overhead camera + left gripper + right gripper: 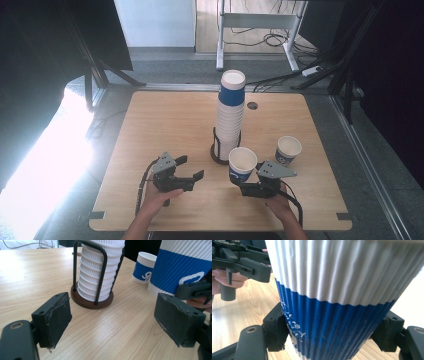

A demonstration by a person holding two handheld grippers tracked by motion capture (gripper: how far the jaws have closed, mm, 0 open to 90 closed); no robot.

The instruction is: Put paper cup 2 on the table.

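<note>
Two loose paper cups and one tall stack share my wooden table (165,120). My right hand-held gripper (243,187) clamps one ribbed cup (242,164) by its blue lower band, both black jaws pressed against the corrugated wall (white above, blue below, rim up). A second cup (288,150) of the same make stands upright just beyond that hand-held gripper and to its right, apart from it. My left hand-held gripper (192,169) is spread wide and holds nothing, its two flat, worn rubber pads (58,318) facing each other over bare wood grain. Ahead of it, between my two hands, the stack of nested ribbed cups (230,112) rises from a round dark base with a black wire cage (91,277).
</note>
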